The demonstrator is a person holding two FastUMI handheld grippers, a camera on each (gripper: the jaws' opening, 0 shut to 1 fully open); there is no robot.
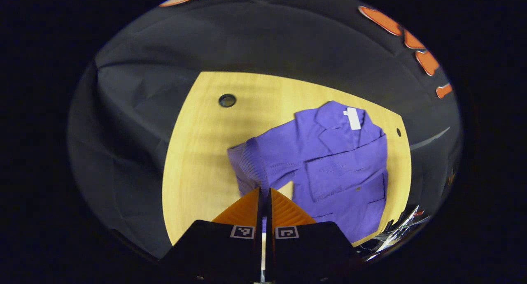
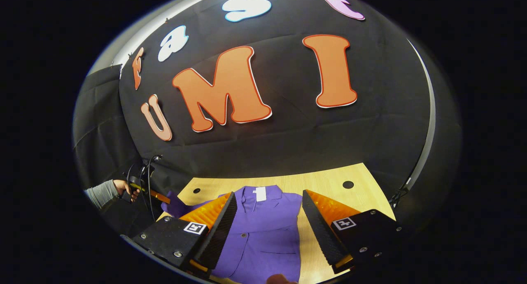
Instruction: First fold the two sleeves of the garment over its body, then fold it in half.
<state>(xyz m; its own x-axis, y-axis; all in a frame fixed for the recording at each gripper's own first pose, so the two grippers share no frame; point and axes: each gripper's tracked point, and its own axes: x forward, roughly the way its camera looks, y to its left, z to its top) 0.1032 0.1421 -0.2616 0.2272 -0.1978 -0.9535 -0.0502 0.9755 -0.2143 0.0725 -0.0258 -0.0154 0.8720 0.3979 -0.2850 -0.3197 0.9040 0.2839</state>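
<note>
A purple button-up shirt lies spread on a yellow wooden table, collar and white label at the far side. One sleeve lies folded across the body. The other sleeve stretches out toward my left gripper, which is shut on its cuff end; a strip of purple cloth shows between the fingers. In the right gripper view, my right gripper is open above the shirt, nothing between its fingers. The left gripper shows there at the left, holding the purple sleeve.
A hand in a grey sleeve holds the left gripper past the table's left edge. The tabletop has a round cable hole and a smaller hole. Cables and metal parts lie beyond the table's near right corner. Black cloth walls surround the table.
</note>
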